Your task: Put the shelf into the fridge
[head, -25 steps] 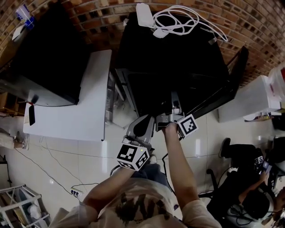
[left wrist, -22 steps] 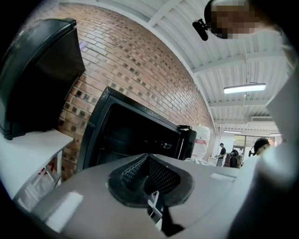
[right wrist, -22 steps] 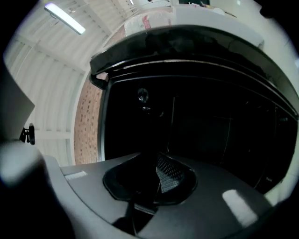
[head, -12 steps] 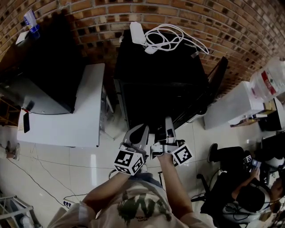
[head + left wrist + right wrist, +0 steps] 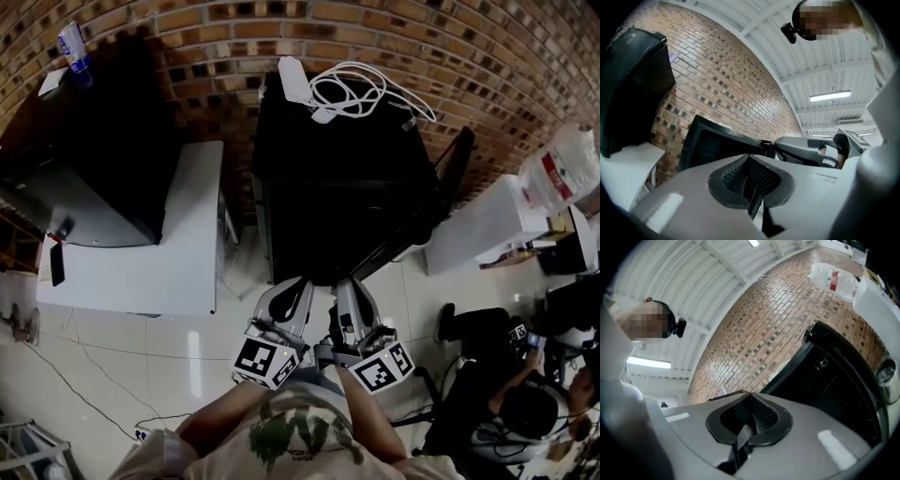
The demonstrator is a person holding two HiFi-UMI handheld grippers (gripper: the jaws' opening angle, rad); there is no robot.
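both claws are pinched shut with nothing in them. left gripper (image 5: 289, 292) and right gripper (image 5: 345, 291) sit side by side just in front of the black fridge (image 5: 347, 178), whose door (image 5: 441, 202) hangs open to the right. the inside is too dark to make out the shelf.

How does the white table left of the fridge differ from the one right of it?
The left table carries a black box; the right table carries a clear bag with a red label. The open door of the fridge points toward the right table, away from the left table. Both are white.
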